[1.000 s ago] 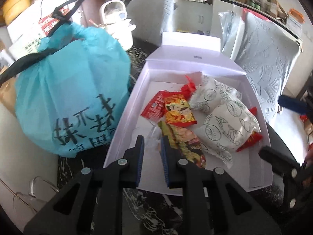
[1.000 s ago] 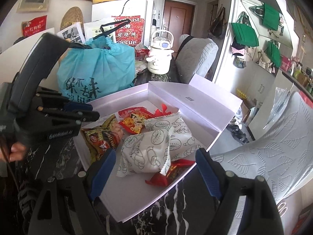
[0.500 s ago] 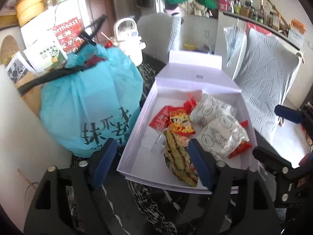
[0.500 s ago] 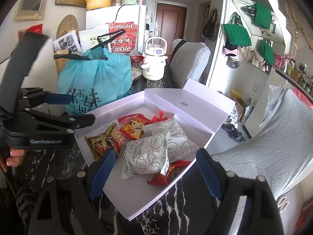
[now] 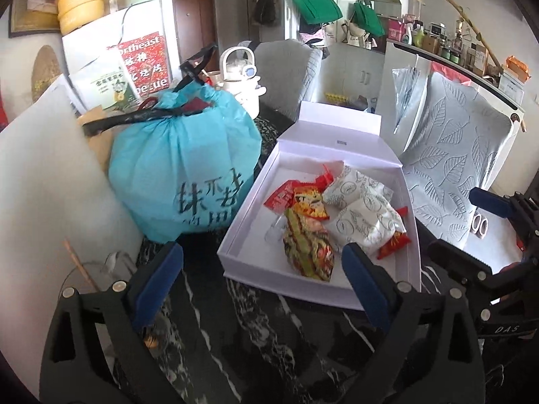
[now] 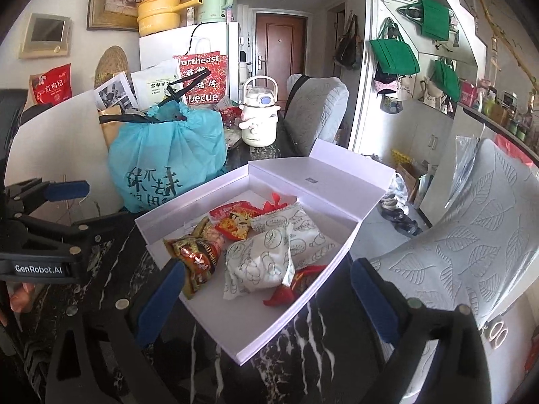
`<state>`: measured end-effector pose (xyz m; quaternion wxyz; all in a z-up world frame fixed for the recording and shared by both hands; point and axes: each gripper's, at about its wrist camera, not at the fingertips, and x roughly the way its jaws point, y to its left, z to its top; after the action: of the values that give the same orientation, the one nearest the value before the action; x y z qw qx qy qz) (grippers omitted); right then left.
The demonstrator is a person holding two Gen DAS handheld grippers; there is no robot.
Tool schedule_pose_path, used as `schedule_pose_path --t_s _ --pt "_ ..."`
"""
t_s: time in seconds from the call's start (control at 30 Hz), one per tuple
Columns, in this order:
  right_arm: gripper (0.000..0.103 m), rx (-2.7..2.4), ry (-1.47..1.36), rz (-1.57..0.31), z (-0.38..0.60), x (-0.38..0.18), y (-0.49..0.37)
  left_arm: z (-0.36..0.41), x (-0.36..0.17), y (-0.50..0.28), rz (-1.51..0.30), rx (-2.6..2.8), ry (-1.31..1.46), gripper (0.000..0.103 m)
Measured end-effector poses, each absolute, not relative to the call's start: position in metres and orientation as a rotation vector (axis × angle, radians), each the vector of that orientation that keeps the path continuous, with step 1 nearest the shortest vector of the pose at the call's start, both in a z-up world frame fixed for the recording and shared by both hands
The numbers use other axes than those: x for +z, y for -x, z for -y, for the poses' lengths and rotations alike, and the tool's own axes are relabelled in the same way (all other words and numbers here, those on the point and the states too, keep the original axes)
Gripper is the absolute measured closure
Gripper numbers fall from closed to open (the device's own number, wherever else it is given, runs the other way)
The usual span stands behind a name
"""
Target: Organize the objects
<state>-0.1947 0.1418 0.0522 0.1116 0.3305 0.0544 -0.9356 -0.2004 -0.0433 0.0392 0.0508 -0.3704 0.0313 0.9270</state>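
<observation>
A white box (image 5: 246,208) lies open on the black marble table, its lid (image 5: 340,134) folded back. Inside are a green-and-red snack packet (image 5: 308,249), red packets (image 5: 303,198), two white patterned packets (image 5: 363,215) and a small clear piece (image 5: 274,232). My left gripper (image 5: 261,259) hovers over the box's near edge. Its jaws are opening wide and hold nothing. My right gripper (image 6: 267,269) hangs above the box's near corner, over the white packets (image 6: 259,262). Its jaws are also opening and no pad touches anything.
A full turquoise bag (image 5: 182,168) stands left of the box, with a white jug (image 5: 241,80) behind it. Chairs with grey leaf-pattern covers (image 5: 454,168) stand to the right. A white board (image 5: 50,185) lines the left side. A person's fingers (image 6: 17,299) hold the left tool.
My left gripper went from shut to wide open and drew back and up, away from the box's contents. The right gripper widened a little and pulled back slightly.
</observation>
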Motion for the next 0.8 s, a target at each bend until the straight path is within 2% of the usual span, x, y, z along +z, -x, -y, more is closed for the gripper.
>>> schedule_pose_path --t_s 0.27,0.8 --pt "0.004 -2.740 -1.012 -0.100 -0.143 0.061 0.170 0.043 0.049 0.166 -0.084 2.801 1.127 0.008" --pt "0.004 -2.742 -1.026 -0.163 -0.135 0.074 0.098 0.041 0.062 0.091 -0.111 2.836 1.124 0.008"
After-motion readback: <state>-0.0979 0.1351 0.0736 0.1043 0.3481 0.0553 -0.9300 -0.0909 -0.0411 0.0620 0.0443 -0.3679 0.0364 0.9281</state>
